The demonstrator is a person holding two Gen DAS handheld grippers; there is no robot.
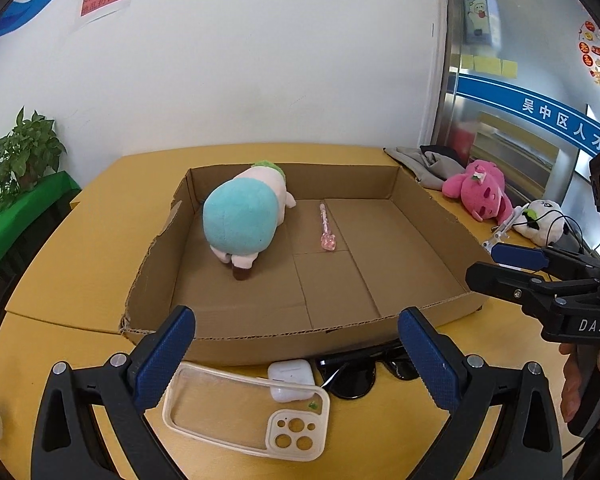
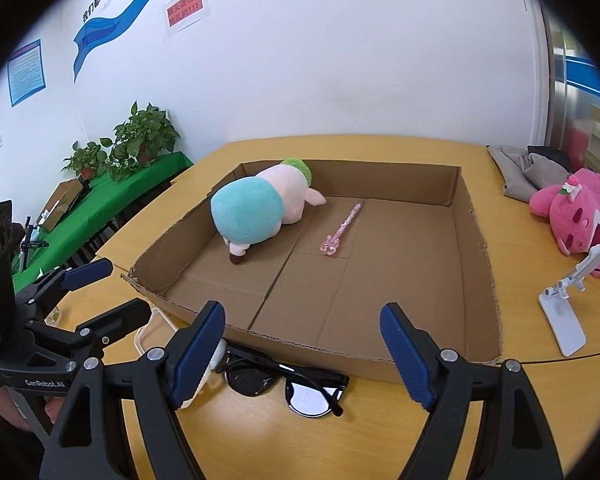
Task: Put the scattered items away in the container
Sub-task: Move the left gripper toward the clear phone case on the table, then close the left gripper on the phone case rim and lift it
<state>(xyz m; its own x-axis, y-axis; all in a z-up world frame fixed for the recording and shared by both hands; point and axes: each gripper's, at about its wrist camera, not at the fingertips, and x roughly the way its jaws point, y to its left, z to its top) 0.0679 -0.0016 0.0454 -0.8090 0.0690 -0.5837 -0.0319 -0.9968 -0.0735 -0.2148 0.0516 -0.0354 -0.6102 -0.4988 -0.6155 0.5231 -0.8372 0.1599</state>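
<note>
A shallow cardboard tray [image 1: 424, 220] [image 2: 476, 236] lies on the yellow table, holding a teal-and-pink plush [image 1: 242, 220] [image 2: 256, 214] and a pink wand [image 1: 326, 228] [image 2: 342, 232]. In front of its near wall lie a clear phone case [image 1: 244, 416], a white earbud case [image 1: 290, 380] and black sunglasses [image 1: 360, 376] [image 2: 288, 386]. My left gripper [image 1: 296, 360] hangs open above the phone case and earbud case. My right gripper [image 2: 304, 356] stands open over the sunglasses, nothing between its pads. Each gripper shows at the edge of the other's view.
To the right of the tray lie a pink plush [image 1: 480, 192] [image 2: 576, 212], a white plush [image 1: 540, 220], a white phone stand [image 2: 564, 316] and grey cloth [image 1: 428, 164] [image 2: 528, 172]. Potted plants [image 2: 140, 140] stand on a green shelf at left. A hand [image 1: 584, 384] holds the right gripper's handle.
</note>
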